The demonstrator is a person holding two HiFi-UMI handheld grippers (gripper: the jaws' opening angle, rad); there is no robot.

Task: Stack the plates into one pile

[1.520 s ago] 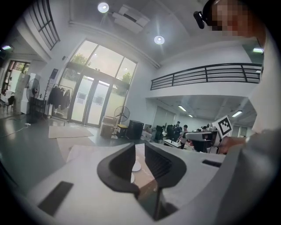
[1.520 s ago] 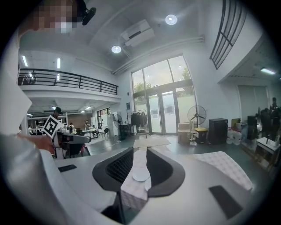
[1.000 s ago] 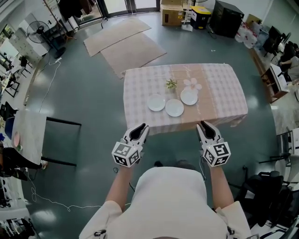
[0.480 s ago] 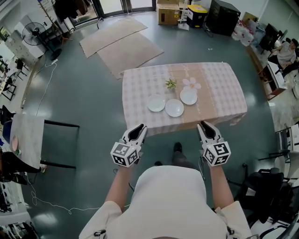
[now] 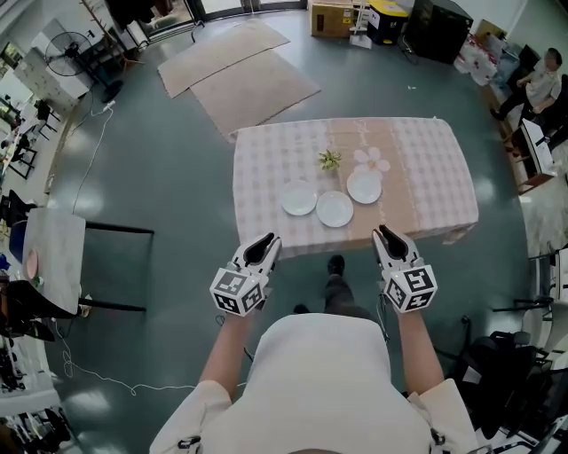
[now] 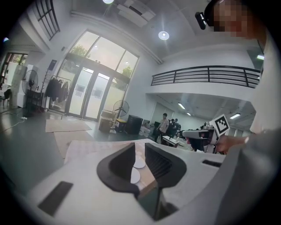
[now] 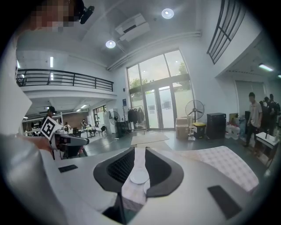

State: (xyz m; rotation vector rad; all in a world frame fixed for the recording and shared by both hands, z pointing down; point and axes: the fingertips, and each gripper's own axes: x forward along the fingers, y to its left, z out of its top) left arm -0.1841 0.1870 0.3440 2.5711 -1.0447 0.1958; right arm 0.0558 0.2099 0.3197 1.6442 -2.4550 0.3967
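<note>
Ahead of me stands a table (image 5: pixel 266 160) under a pink checked cloth, with a small green plant (image 5: pixel 329 160) and a pink flower shape (image 5: pixel 372 160) side by side near its middle. Beyond it I see two cardboard sheets (image 5: pixel 253 89) flat on the grey floor. A fan (image 5: pixel 66 59) stands far left, a box (image 5: pixel 330 18) at the top edge and a person (image 5: pixel 535 75) far right.

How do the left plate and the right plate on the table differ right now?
The left plate lies on the checked cloth; the right plate lies on the beige runner. The right plate sits beside the pink flower and farther from the near edge than the left plate. Both are white, round, empty and unstacked.
</note>
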